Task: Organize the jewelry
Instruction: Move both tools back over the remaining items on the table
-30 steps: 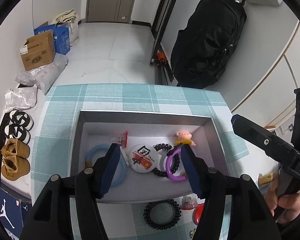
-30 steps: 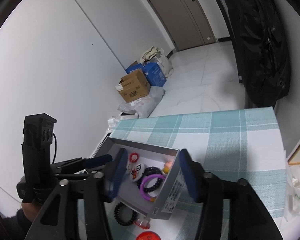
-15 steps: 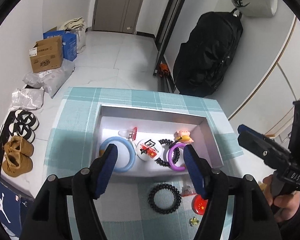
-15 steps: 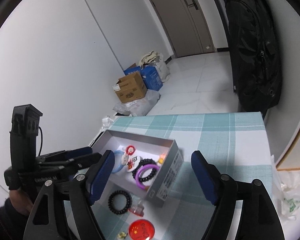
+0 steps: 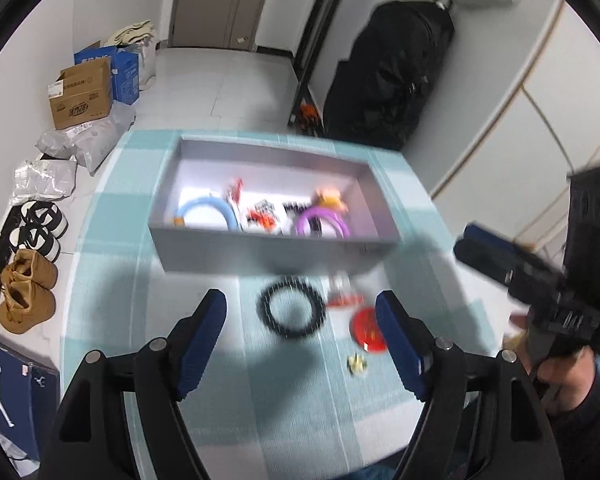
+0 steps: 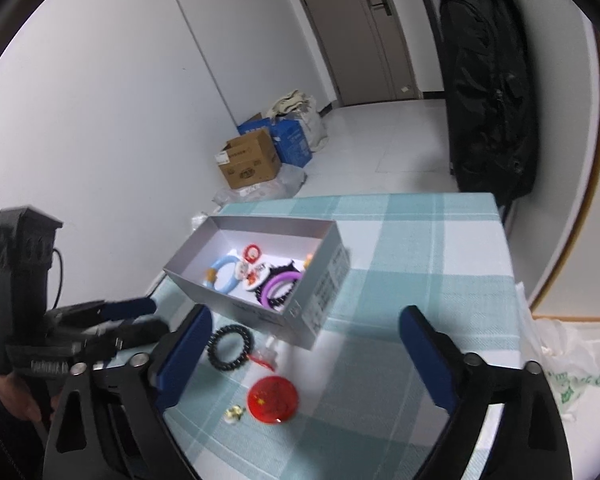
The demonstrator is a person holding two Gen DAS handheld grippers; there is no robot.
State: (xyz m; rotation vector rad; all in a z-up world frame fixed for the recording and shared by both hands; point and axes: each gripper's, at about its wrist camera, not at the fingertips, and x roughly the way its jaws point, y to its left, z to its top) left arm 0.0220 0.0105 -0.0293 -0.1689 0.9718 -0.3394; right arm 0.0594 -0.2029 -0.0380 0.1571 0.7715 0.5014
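A grey box (image 5: 272,254) sits on the checked tablecloth (image 5: 284,400) and serves as the landmark. Inside it lie a blue ring (image 5: 204,214), a purple ring (image 5: 322,222), a round badge (image 5: 262,216) and a small pink figure (image 5: 328,200) at the far right corner. Just in front of the box, on the cloth, lies a black coiled hair tie (image 5: 292,312); beside it to the right are a small clear clip with red (image 5: 342,296), a red round badge (image 5: 368,328) and, nearer the camera, a tiny pale trinket (image 5: 357,364).

The left gripper (image 5: 302,342) hangs above the cloth in front of the box, jaws spread wide and holding nothing, the hair tie lying between its fingers in view. The right gripper (image 6: 304,356) is also wide apart and bare, off to the box's right front. Nothing blocks the loose pieces.

Beyond the box, on the floor, stand cardboard boxes (image 5: 82,98), shoes (image 5: 28,292) and a black bag (image 5: 388,88) against the wall.
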